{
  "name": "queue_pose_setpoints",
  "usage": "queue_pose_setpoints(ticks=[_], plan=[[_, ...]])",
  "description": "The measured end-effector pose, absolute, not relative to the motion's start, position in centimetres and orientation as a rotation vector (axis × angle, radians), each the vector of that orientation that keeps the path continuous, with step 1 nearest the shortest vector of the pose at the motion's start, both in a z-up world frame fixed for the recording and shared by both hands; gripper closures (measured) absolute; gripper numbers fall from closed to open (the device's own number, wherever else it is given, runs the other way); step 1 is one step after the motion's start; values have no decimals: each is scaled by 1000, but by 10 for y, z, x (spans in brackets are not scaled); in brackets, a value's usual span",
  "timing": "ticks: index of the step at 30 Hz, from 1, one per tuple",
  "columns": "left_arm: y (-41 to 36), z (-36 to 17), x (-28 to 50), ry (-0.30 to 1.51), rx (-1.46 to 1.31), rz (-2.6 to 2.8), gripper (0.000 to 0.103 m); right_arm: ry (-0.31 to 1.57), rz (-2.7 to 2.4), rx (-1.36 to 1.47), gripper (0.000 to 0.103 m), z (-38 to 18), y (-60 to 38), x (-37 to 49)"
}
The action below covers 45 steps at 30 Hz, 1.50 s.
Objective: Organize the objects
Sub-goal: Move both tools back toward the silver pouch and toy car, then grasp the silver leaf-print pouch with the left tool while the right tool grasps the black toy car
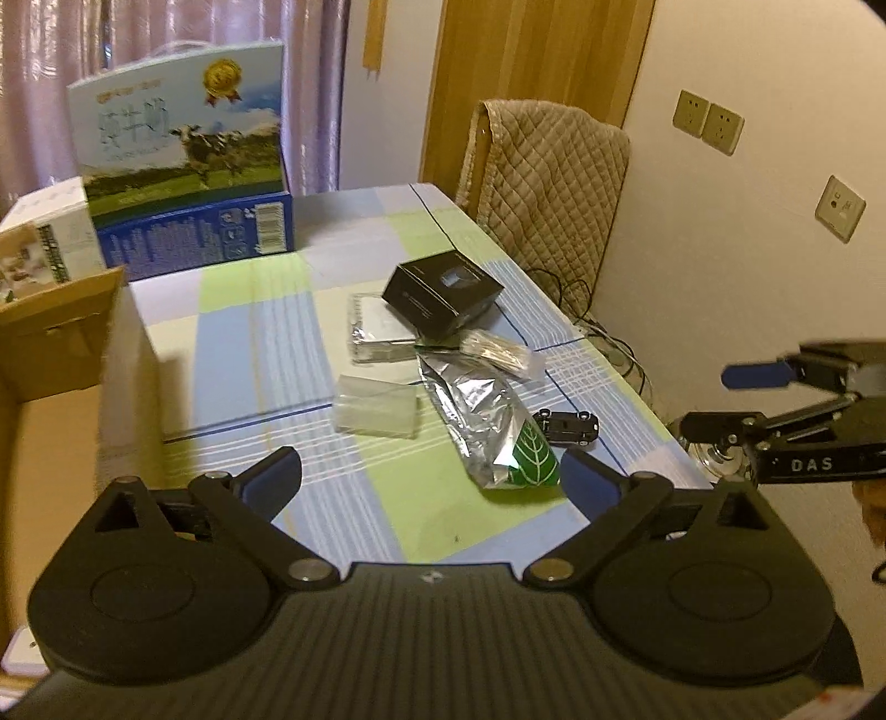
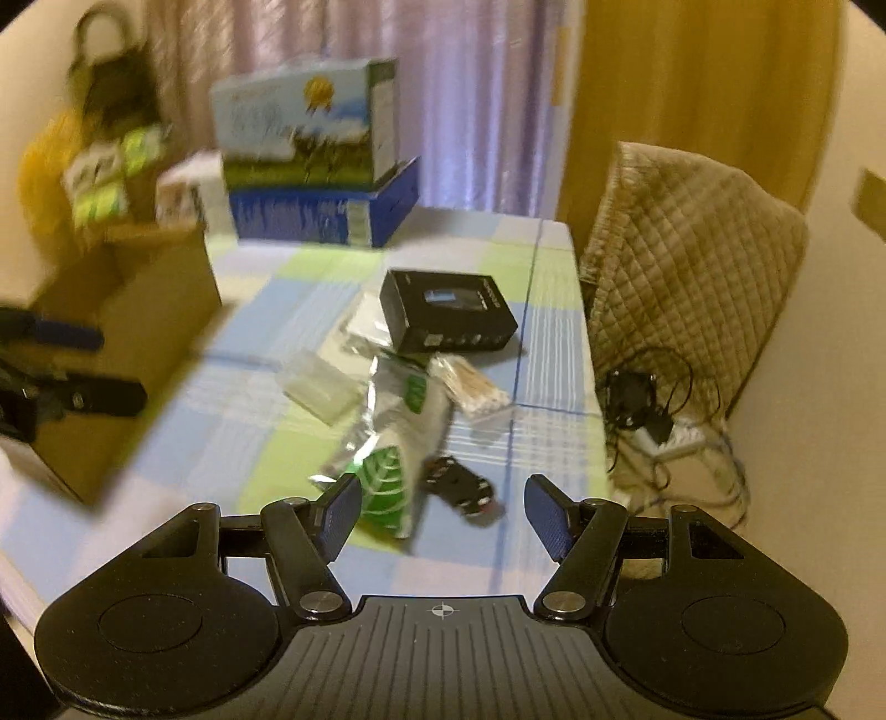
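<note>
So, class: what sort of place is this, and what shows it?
Probably a room in a home: a table with a checked cloth, a chair draped with a quilted cover, pink curtains and wall sockets.

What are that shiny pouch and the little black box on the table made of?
Pouch: looks like metallised foil film, mirror-shiny and creased, with a green printed leaf at one end. Black box: probably printed cardboard with a smooth, slightly glossy finish; sharp folded edges suggest it, though rigid plastic can't be ruled out.
</note>
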<state>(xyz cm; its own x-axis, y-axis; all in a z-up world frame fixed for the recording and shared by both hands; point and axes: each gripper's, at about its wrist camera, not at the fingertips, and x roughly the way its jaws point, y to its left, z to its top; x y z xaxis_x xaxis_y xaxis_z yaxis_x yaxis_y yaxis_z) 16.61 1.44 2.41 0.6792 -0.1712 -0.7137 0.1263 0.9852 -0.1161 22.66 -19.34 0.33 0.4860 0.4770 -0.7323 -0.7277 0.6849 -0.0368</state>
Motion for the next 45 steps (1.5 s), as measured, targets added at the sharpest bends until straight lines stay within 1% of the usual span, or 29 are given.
queue_pose_setpoints(ticks=[5, 8, 13, 24, 26, 29, 31, 33, 39, 45], plan=[[6, 2, 193, 854, -48, -173, 5, 839, 880, -563, 40, -20, -173, 263], [2, -14, 209, 890, -28, -166, 5, 892, 940, -642, 45, -37, -159, 281], [0, -35, 232, 936, -33, -184, 5, 939, 1016, -770, 56, -68, -136, 302], [1, -58, 261, 967, -29, -197, 5, 1025, 1095, -913, 60, -115, -99, 334], [2, -60, 262, 970, -30, -197, 5, 1041, 1105, -945, 61, -121, -95, 337], [2, -64, 265, 974, -36, -200, 5, 1044, 1105, -995, 68, -125, -91, 338], [1, -68, 266, 980, -42, -202, 5, 1048, 1103, -1007, 72, -127, -89, 339], [0, -71, 269, 985, -49, -206, 5, 1051, 1105, -1028, 75, -131, -88, 337], [-10, -81, 280, 1008, -74, -229, 6, 1081, 1067, -932, 76, -129, -97, 346], [-27, -97, 303, 1048, -151, -273, 14, 1101, 971, -769, 76, -120, -116, 358]])
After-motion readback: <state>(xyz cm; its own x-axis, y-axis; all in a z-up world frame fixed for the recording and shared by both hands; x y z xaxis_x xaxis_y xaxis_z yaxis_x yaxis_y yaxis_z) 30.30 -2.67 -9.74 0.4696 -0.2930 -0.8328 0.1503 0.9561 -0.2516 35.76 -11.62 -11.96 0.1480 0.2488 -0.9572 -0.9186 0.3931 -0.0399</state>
